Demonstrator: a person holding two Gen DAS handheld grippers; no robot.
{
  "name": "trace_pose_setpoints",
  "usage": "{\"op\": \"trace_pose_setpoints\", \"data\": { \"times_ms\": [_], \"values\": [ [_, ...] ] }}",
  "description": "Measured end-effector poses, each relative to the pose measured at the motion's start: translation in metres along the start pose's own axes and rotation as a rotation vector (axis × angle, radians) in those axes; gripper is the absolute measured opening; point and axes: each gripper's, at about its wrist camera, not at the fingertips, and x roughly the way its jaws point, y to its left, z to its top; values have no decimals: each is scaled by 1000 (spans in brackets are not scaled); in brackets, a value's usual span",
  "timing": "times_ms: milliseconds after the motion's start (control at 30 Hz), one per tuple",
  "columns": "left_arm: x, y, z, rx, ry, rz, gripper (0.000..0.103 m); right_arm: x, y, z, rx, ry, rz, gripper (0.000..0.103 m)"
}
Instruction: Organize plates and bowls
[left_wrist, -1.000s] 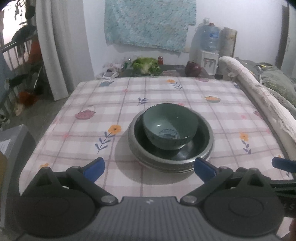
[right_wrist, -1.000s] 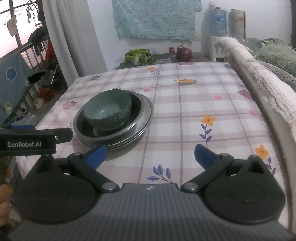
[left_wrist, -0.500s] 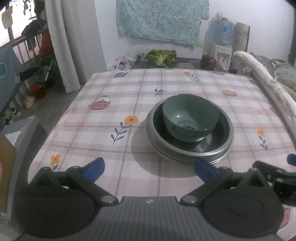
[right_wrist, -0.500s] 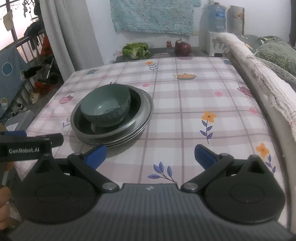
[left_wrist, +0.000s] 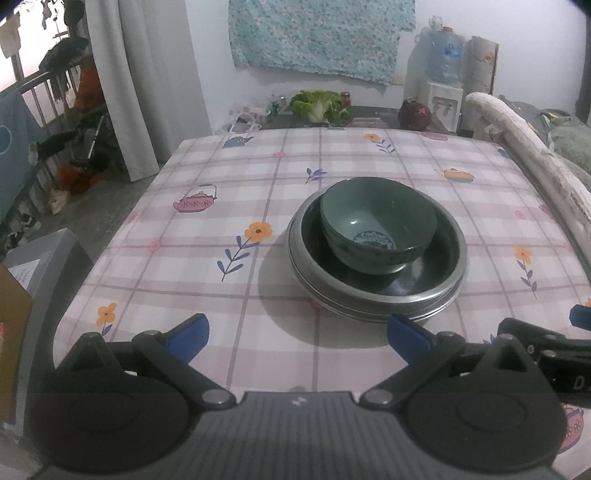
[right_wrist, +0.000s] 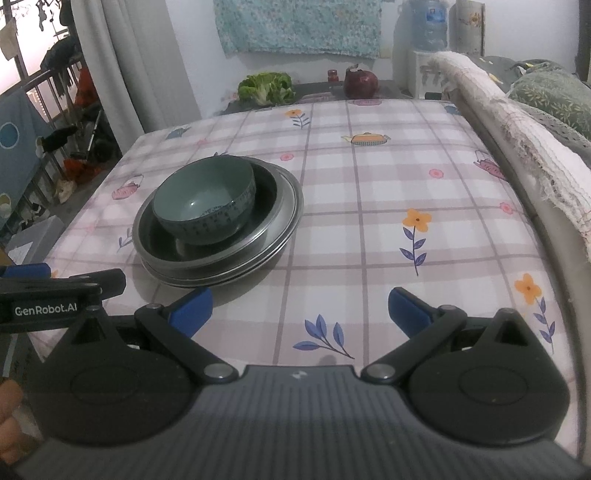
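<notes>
A green bowl (left_wrist: 377, 225) sits inside a dark dish on a stack of metal plates (left_wrist: 436, 301) on the checked tablecloth. The bowl (right_wrist: 205, 206) and plates (right_wrist: 284, 218) also show in the right wrist view, left of centre. My left gripper (left_wrist: 297, 338) is open and empty, held back near the table's front edge, with the stack beyond its right finger. My right gripper (right_wrist: 299, 314) is open and empty, to the right of the stack. The left gripper's side (right_wrist: 55, 295) shows at the left edge of the right wrist view.
The tablecloth (left_wrist: 229, 177) has flower and teapot prints. A lettuce (left_wrist: 319, 105) and a dark red round object (left_wrist: 413, 114) lie on a surface behind the table. A cloth-covered sofa arm (right_wrist: 498, 110) runs along the table's right side. A curtain (left_wrist: 122, 85) hangs at the left.
Both grippers have drawn back from the stack and risen a little; the left one has shifted left. The bowl and plates have not moved.
</notes>
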Motion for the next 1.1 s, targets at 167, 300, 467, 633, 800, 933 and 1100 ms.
{"op": "trace_pose_setpoints", "data": {
  "times_ms": [167,300,467,633,800,933,1100],
  "values": [
    [1,0,0,-1,6,3,103,1,0,-1,0,4,0,102],
    [1,0,0,-3,13,1,103,3,0,-2,1,10,1,102],
    [2,0,0,-3,18,-1,103,4,0,-2,-4,13,4,102],
    [3,1,0,-8,25,-4,103,5,0,-1,-4,16,5,102],
    [3,1,0,-10,25,-5,103,5,0,-1,-4,16,4,102],
    [3,1,0,-10,22,-4,103,4,0,-1,-7,14,5,102],
    [3,2,0,-10,20,-4,103,4,1,-1,-11,14,5,102]
  ]
}}
